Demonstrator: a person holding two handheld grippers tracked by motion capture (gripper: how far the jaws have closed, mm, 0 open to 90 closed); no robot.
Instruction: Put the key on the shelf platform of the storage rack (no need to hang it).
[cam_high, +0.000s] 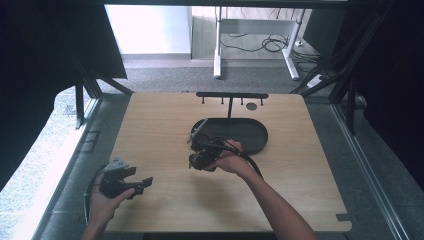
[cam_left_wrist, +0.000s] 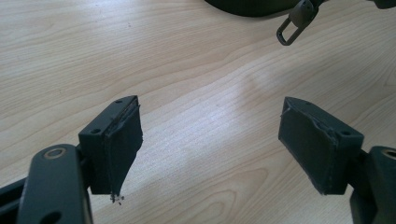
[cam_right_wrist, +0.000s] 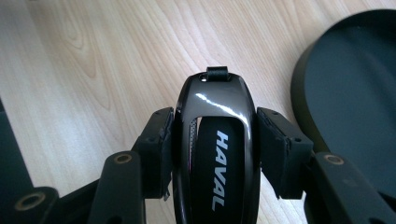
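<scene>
A glossy black car key fob (cam_right_wrist: 217, 140) marked HAVAL sits between the pads of my right gripper (cam_right_wrist: 215, 149), which is shut on its two sides. In the high view that right gripper (cam_high: 200, 155) hovers over the table just left of the front end of a dark oval tray (cam_high: 250, 132). The tray's rim (cam_right_wrist: 308, 93) curves along the right of the right gripper view. My left gripper (cam_high: 145, 184) rests near the table's front left corner. Its jaws (cam_left_wrist: 210, 149) stand wide apart over bare wood, nothing between them.
A black T-shaped hook rack (cam_high: 231, 96) stands at the back of the wooden table (cam_high: 165, 115), behind the tray. A metal loop of the other gripper (cam_left_wrist: 292, 25) hangs into the top of the left gripper view. Desk legs and cables lie on the floor beyond.
</scene>
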